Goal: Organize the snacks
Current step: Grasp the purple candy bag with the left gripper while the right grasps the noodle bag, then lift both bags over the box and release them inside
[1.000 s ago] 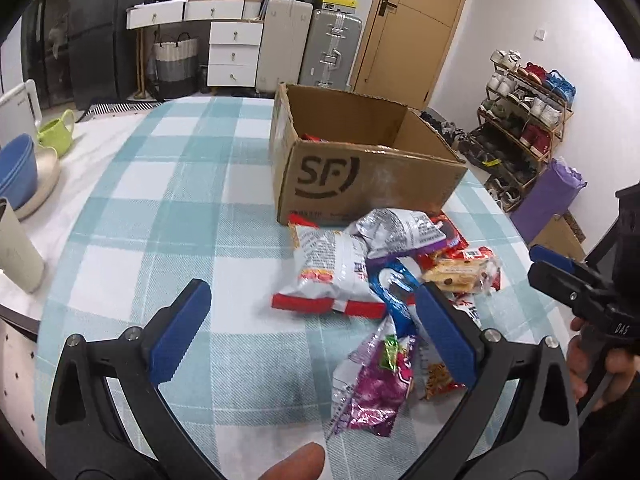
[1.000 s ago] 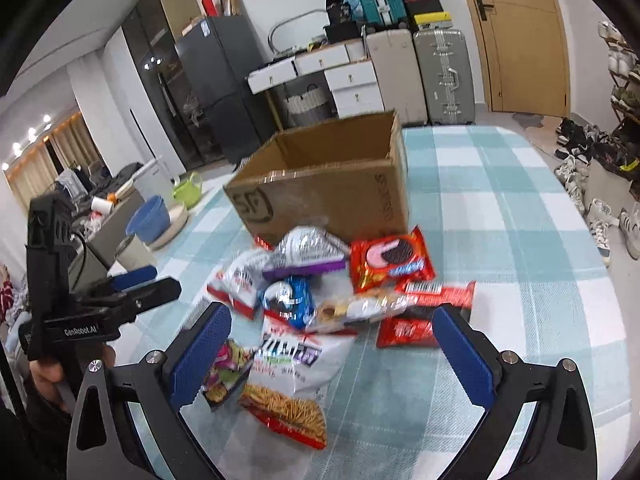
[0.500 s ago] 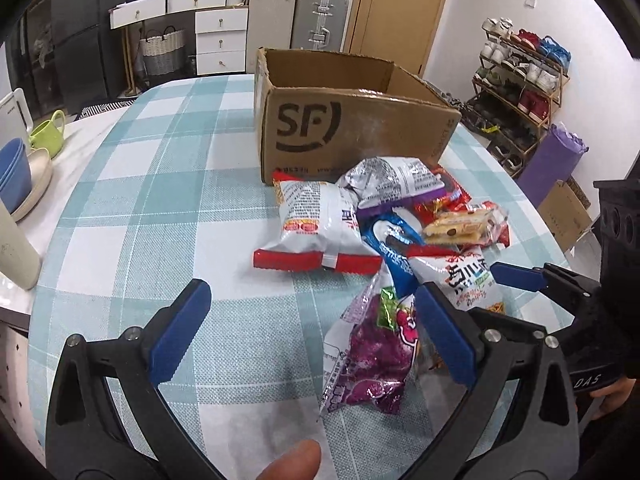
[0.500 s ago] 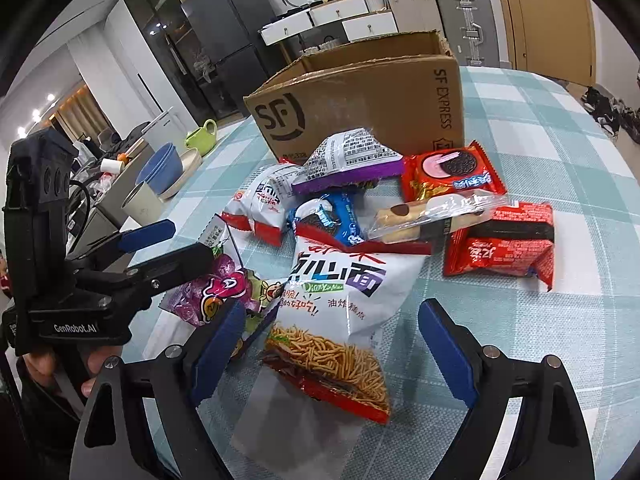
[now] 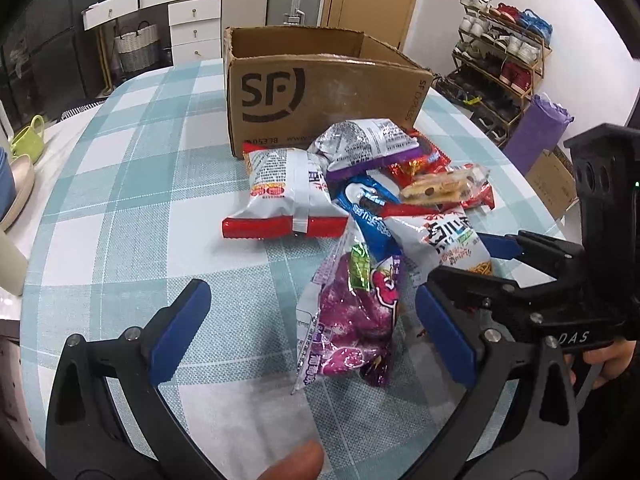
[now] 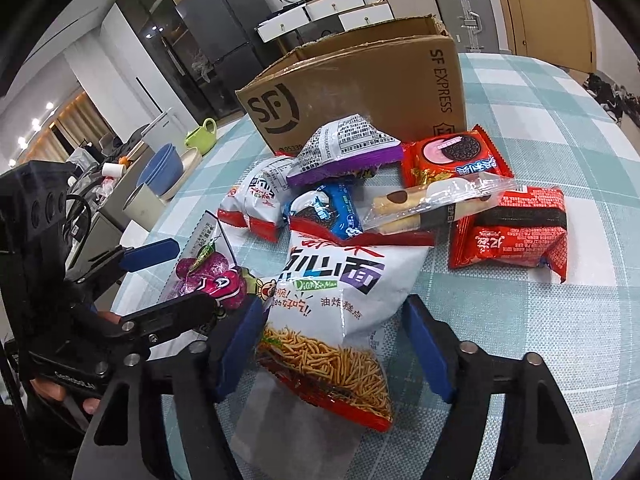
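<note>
**Both grippers down at the snack heap**

Since a second ago both grippers have sunk toward the heap of snacks in front of the cardboard box (image 5: 320,92), and the packets loom larger in both wrist views. The right gripper (image 6: 334,340) has its jaws just closing in around the white noodle-snack bag (image 6: 336,304), the packet of the heap farthest from the box on that side. Its left pad lies against the bag's edge, while the right pad stands a little off it, so the bag sits between the jaws but is not yet pinched. The left gripper (image 5: 308,332) is spread wide, holding nothing; the purple candy bag (image 5: 352,316) lies flat on the checked tablecloth (image 5: 132,200) between its fingers, nearer the right finger, farther from the box than the rest of the heap.

Closer to the box, a red-and-white bag (image 5: 284,200) lies with a silver-and-purple bag (image 5: 368,144) propped against the box's front wall. A blue cookie pack (image 6: 328,212), a clear-wrapped biscuit roll (image 6: 436,200), a red cookie pack (image 6: 452,156) and a red wafer pack (image 6: 516,232) lie beside the noodle bag, on the box's side of it. The box stands open-topped on the cloth. A hand (image 5: 608,360) grips the right gripper's handle.
</note>
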The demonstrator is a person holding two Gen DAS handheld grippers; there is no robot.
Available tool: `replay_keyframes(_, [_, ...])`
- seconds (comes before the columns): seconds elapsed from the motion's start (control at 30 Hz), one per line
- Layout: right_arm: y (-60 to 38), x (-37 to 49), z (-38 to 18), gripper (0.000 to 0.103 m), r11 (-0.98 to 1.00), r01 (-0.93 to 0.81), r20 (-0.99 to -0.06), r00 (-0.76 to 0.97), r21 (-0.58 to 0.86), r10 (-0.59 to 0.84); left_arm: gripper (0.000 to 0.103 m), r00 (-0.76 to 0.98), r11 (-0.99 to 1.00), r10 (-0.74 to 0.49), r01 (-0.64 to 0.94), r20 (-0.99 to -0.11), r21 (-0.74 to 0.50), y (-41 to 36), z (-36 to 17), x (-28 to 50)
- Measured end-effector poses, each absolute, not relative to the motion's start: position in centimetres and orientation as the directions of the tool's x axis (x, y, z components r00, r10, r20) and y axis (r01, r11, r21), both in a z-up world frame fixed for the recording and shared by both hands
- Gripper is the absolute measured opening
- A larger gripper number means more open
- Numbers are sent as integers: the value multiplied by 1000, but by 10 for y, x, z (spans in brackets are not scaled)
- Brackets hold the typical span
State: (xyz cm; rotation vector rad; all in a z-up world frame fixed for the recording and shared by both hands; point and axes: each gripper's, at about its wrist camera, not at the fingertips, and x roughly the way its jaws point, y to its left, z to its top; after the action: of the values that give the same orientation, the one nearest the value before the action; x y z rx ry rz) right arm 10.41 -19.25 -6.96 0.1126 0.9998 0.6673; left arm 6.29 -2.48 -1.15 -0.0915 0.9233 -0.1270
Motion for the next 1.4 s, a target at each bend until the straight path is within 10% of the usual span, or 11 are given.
replay_keyframes(0.5, [-201, 90, -68, 51, 784, -482, -726, 361, 392, 585, 81, 541, 971, -230, 68, -809, -231, -18, -35, 69])
replay_keyframes(0.8, [-203, 85, -64, 49, 789, -485, -720, 383, 376, 578, 71, 529, 954, -290, 97, -797, -283, -23, -39, 71])
replay_keyframes(0.97, [-202, 84, -63, 48, 788, -488, -714, 390, 374, 581, 49, 520, 950, -307, 112, -797, -293, -27, -40, 70])
replay_keyframes(1.4, [-194, 80, -51, 47, 765, -521, -674, 411, 379, 614, 43, 581, 959, -266, 75, -770, -275, -15, -26, 57])
